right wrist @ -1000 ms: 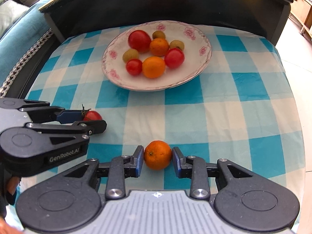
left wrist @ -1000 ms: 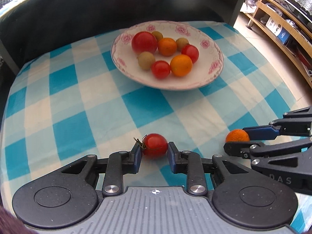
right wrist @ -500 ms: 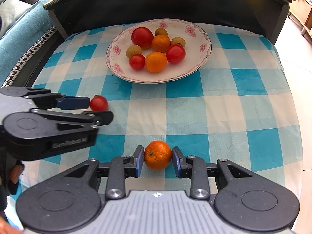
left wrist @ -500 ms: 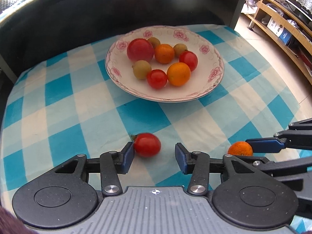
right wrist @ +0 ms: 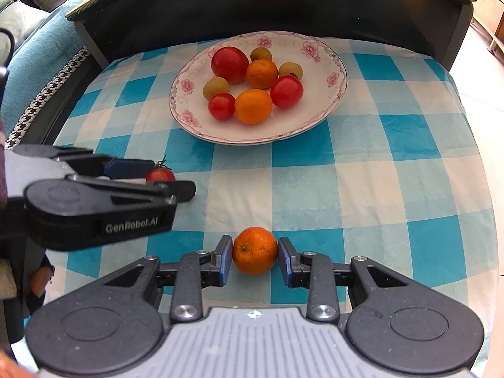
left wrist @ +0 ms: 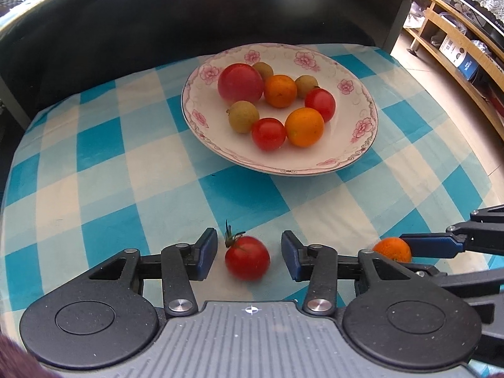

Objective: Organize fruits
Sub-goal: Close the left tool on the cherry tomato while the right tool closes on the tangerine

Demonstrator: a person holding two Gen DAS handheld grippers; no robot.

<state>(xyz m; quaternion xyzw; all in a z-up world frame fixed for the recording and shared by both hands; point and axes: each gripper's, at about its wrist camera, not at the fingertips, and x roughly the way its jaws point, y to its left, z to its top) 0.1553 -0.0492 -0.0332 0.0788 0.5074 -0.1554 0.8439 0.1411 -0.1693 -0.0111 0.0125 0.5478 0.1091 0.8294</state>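
Left wrist view: the left gripper (left wrist: pixel 249 253) has its jaws closing, pads clear of the small red stemmed tomato (left wrist: pixel 247 257) lying between them on the blue-and-white checked cloth (left wrist: pixel 126 170), nearer the camera than the floral-rimmed white plate (left wrist: pixel 356 154) of fruit. Right gripper (right wrist: pixel 255 256) is clamped on the round orange tangerine (right wrist: pixel 255 250), also on the near side of that plate.
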